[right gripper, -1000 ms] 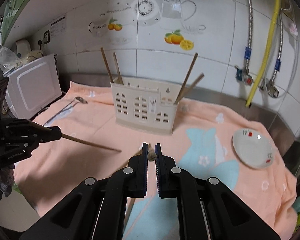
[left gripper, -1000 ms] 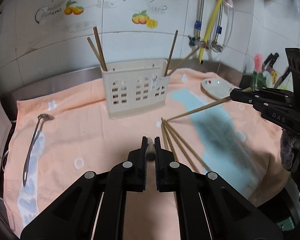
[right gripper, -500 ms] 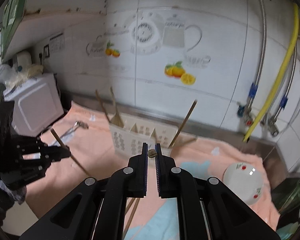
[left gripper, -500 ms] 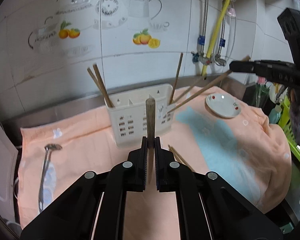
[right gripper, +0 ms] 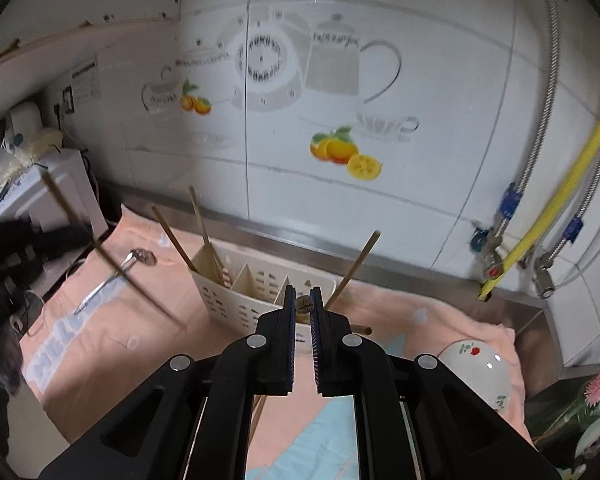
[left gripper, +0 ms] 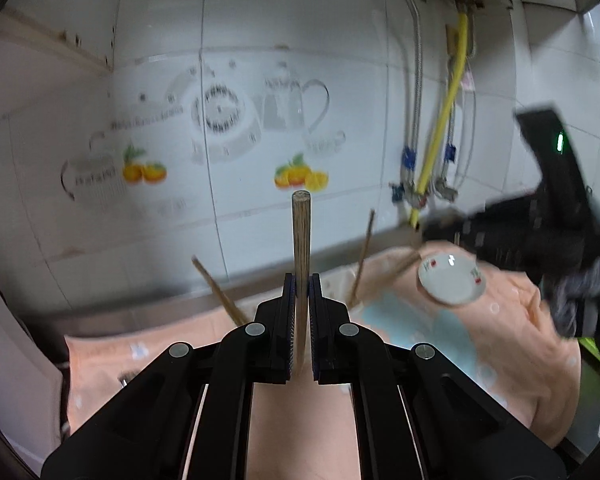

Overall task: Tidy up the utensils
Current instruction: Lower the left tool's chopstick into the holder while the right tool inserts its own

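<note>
Wooden and round, one chopstick (left gripper: 301,264) stands straight up between the ribbed black pads of my left gripper (left gripper: 301,280), which is squeezed tight on it, high above the soft peach towel (left gripper: 520,340). My right gripper (right gripper: 302,305) is pinched on another chopstick (right gripper: 304,304); I only see its round, grainy end pointing at me. Past it sits the cream plastic utensil holder (right gripper: 240,300), a box with little window holes and thin walls inside. Two chopsticks lean in its left part (right gripper: 204,236) and one thin one leans out at its right end (right gripper: 354,268). A shiny metal spoon (right gripper: 112,276) lies flat on the towel to the left. A small white glossy dish (right gripper: 480,372) with red marks rests on the right.
</note>
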